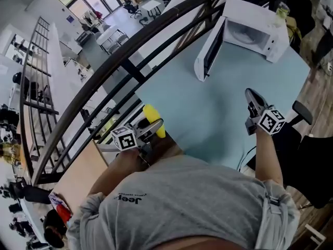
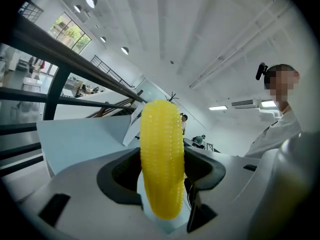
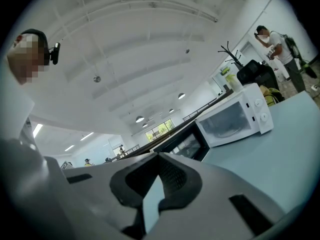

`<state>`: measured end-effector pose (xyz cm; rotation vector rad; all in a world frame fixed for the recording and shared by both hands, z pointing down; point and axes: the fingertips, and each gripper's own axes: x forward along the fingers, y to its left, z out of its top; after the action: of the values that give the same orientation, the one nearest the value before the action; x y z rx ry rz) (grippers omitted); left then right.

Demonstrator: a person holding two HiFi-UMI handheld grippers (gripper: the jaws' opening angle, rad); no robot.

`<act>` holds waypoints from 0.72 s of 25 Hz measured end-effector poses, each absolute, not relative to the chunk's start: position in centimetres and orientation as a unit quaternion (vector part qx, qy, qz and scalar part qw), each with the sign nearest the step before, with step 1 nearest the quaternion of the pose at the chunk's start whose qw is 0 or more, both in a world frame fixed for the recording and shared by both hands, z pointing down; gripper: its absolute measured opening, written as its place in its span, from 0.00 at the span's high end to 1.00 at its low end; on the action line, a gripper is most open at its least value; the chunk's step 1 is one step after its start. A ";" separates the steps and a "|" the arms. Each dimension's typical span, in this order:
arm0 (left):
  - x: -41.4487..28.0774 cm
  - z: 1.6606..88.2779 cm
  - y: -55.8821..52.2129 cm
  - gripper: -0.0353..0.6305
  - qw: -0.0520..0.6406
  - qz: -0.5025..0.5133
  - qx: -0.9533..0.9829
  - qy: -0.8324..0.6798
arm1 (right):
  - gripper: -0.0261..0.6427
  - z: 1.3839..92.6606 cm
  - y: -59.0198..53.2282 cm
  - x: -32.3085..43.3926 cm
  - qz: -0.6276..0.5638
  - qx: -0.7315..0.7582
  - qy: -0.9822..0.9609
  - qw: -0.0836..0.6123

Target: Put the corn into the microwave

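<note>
A yellow corn cob (image 1: 154, 117) stands upright between the jaws of my left gripper (image 1: 150, 127), which is shut on it at the near edge of the light blue table (image 1: 208, 108). In the left gripper view the corn (image 2: 161, 154) fills the gap of the left gripper (image 2: 162, 176). The white microwave (image 1: 255, 33) sits at the table's far right corner with its door (image 1: 208, 51) swung open. My right gripper (image 1: 255, 104) hovers over the table's right side, jaws together and empty. The right gripper (image 3: 159, 166) looks toward the microwave (image 3: 235, 119).
A dark curved railing (image 1: 130, 61) runs along the table's left edge. A black office chair (image 1: 303, 113) stands off the right side. A wooden surface (image 1: 78, 176) lies at the lower left. A person (image 3: 275, 39) stands beyond the microwave.
</note>
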<state>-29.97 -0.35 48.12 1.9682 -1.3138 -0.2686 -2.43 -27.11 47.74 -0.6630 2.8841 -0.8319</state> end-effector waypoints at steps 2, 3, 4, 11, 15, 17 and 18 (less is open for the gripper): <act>-30.4 48.4 -2.2 0.55 0.375 -0.097 0.763 -0.518 | 0.94 49.2 -28.7 -2.9 -0.278 -0.212 0.936 0.032; -30.5 48.3 -3.5 0.55 0.374 -0.091 0.764 -0.518 | 0.94 49.7 -29.4 -3.0 -0.280 -0.211 0.936 0.033; -30.4 48.0 -4.9 0.55 0.370 -0.085 0.768 -0.515 | 0.94 50.2 -30.2 -3.0 -0.281 -0.212 0.935 0.035; -24.4 44.5 -19.3 0.55 0.327 -0.057 0.832 -0.445 | 0.94 51.8 -35.0 -0.5 -0.276 -0.239 0.930 0.042; -18.8 42.1 -26.9 0.55 0.303 -0.038 0.869 -0.390 | 0.94 51.1 -37.6 0.2 -0.253 -0.252 0.933 0.046; -16.0 41.4 -30.7 0.55 0.300 -0.031 0.880 -0.367 | 0.94 50.6 -38.9 0.3 -0.243 -0.260 0.933 0.051; -14.7 41.4 -32.6 0.55 0.301 -0.028 0.883 -0.358 | 0.94 50.4 -39.6 0.3 -0.240 -0.265 0.932 0.055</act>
<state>-14.70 -32.63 41.36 2.3426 -0.9506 -0.0751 0.30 -39.64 50.44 -0.8040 2.8316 -0.7277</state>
